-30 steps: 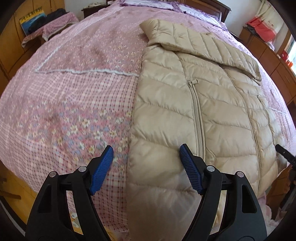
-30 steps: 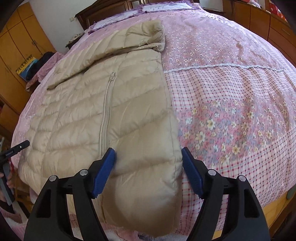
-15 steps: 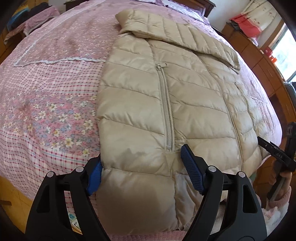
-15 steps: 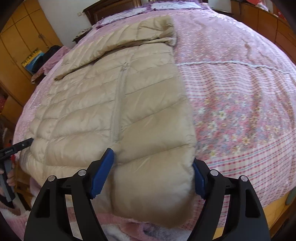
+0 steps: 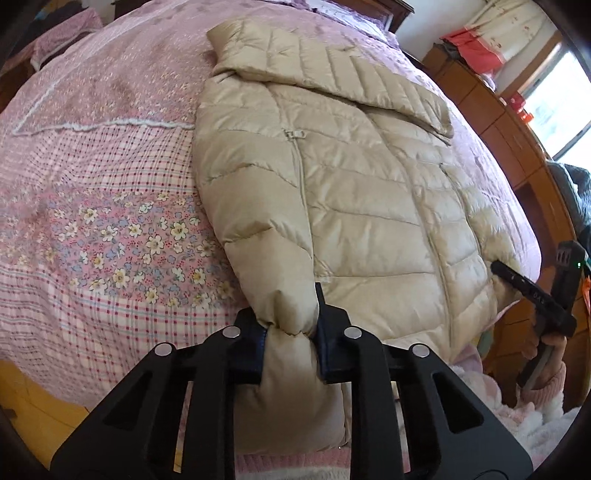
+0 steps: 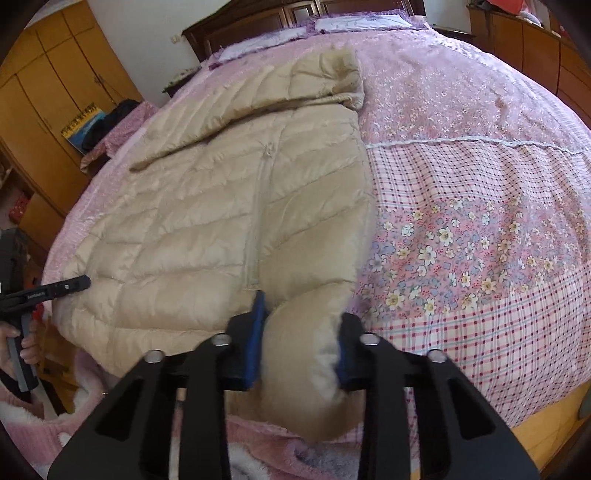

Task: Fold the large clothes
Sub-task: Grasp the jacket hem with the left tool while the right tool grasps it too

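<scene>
The beige down jacket [image 5: 351, 192] lies flat on the bed [image 5: 92, 177], ahead of both tools. Left gripper [image 5: 290, 334] and right gripper [image 6: 299, 332] each pinch a hem corner. It looks light, puffy and slippery, so a deep bite on the hem seems safest.

We are in a home bedroom. A wide bed [image 6: 480, 192] fills the view, covered by a pink patchwork bedspread [image 5: 96, 206] of florals and checks. A dark wooden headboard [image 6: 258, 26] and pillows [image 6: 354, 24] sit at its far end. Orange wooden wardrobes [image 6: 48, 85] line one wall, and low wooden cabinets [image 5: 513, 147] run beneath a bright window [image 5: 557, 96].
</scene>
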`<action>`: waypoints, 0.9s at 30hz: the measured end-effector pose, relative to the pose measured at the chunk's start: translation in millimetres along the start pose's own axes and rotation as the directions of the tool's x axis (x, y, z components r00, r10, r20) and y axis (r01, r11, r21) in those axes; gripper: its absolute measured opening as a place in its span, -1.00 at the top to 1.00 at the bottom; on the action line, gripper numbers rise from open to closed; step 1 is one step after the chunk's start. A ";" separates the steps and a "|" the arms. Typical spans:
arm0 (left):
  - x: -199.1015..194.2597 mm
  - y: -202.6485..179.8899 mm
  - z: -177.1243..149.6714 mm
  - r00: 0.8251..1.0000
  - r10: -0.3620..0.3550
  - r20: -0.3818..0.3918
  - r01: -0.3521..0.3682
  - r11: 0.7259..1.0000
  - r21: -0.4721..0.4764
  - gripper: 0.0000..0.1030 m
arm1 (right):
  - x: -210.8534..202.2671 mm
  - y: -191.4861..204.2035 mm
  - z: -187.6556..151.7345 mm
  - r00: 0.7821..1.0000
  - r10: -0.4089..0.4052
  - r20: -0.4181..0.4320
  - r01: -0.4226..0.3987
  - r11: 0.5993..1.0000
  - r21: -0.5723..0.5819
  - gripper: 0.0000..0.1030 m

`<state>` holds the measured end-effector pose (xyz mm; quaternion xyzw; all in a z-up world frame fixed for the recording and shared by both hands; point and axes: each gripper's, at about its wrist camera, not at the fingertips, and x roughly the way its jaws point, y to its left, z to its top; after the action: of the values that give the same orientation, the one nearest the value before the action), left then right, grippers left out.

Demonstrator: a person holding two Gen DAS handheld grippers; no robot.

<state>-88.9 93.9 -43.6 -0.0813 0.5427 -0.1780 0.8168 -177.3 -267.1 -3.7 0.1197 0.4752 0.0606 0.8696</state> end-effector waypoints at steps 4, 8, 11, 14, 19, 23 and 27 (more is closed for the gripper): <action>-19.0 -7.7 -5.7 1.000 0.016 -0.018 -0.016 1.000 0.011 0.65 | -14.3 0.7 0.8 1.000 0.024 0.009 -0.024 1.000 0.007 0.63; -40.5 -17.1 -13.0 0.999 0.035 -0.019 -0.034 0.999 0.039 0.65 | -31.2 2.4 5.2 0.998 0.054 0.014 -0.054 0.998 0.016 0.65; -53.8 -22.7 -11.7 0.999 0.040 -0.028 -0.039 0.999 0.038 0.66 | -44.3 7.7 8.5 0.997 0.062 0.035 -0.063 0.998 0.002 0.66; -68.6 -23.4 -13.8 0.999 0.032 -0.036 -0.031 0.999 0.029 0.66 | -58.5 11.7 11.3 0.994 0.085 0.062 -0.085 0.996 -0.002 0.68; -88.8 -29.9 -7.4 1.000 0.006 -0.006 -0.006 1.000 0.006 0.66 | -83.3 19.8 11.5 0.988 0.107 0.111 -0.105 0.994 -0.021 0.68; -100.1 -28.5 11.0 0.999 -0.013 0.051 0.014 1.000 -0.018 0.68 | -91.3 17.0 21.4 0.979 0.129 0.158 -0.128 0.992 -0.012 0.68; -105.4 -31.4 39.2 0.989 -0.004 0.146 0.009 0.999 -0.031 0.68 | -91.8 17.9 44.6 0.967 0.140 0.212 -0.140 0.990 -0.017 0.68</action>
<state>-96.0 102.5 72.6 -0.1087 0.4841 -0.1656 0.8523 -189.3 -276.7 98.8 0.1580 0.3699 0.1091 0.9090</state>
